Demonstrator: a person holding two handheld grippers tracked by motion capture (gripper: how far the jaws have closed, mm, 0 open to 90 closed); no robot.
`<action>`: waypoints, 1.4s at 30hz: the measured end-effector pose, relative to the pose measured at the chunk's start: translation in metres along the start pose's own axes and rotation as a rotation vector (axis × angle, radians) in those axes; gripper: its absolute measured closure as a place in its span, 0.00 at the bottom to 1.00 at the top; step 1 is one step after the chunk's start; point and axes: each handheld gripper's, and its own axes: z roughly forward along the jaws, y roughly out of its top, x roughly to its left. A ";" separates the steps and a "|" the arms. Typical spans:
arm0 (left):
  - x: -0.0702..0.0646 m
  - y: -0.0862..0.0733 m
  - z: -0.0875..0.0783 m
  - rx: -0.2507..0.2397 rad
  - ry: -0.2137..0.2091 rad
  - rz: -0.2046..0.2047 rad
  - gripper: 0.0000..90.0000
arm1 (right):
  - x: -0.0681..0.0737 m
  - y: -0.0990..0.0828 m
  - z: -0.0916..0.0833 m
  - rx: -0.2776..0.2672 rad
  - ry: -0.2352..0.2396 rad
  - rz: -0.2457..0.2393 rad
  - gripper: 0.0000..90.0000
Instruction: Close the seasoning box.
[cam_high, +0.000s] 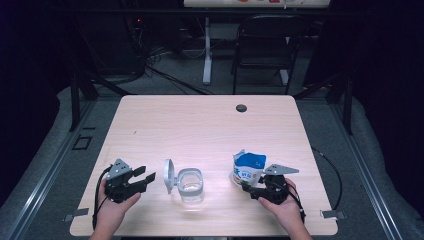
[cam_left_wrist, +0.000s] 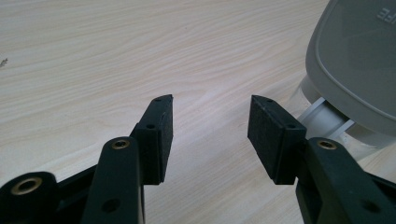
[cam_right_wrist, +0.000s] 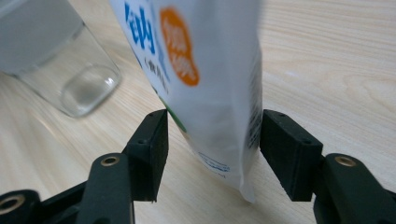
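Standing upright on the pale wooden table (cam_high: 200, 120), toward its near right part, a white and blue snack pouch (cam_high: 247, 169) with a torn-open top is being straddled by the right gripper (cam_high: 251, 187). In the right gripper view the pouch (cam_right_wrist: 210, 88) is being seen between the two black jaws, which are spread wide; a gap is being left on the left side, while on the right the pad is lying very close to the pouch's edge, and whether it is touching cannot be told. No squeeze is being shown on the pouch.

A clear glass jar (cam_high: 190, 186) with its grey hinged lid (cam_high: 168, 175) swung open is being left standing near the table's front middle, well apart from the pouch.

The left gripper (cam_high: 146, 178) is being held just beside the lid, its jaws apart and nothing between them; in the left gripper view the lid (cam_left_wrist: 359, 60) is being seen close to the right jaw.
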 end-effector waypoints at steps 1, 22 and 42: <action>0.000 0.000 0.000 0.000 0.000 0.000 0.57 | 0.001 0.000 0.001 0.000 -0.012 -0.017 0.47; 0.000 -0.001 0.001 0.000 -0.001 0.001 0.57 | 0.001 -0.011 0.014 0.019 -0.035 0.002 0.46; 0.001 0.000 0.001 0.001 0.001 0.006 0.57 | 0.004 -0.021 0.025 0.026 -0.079 -0.018 0.45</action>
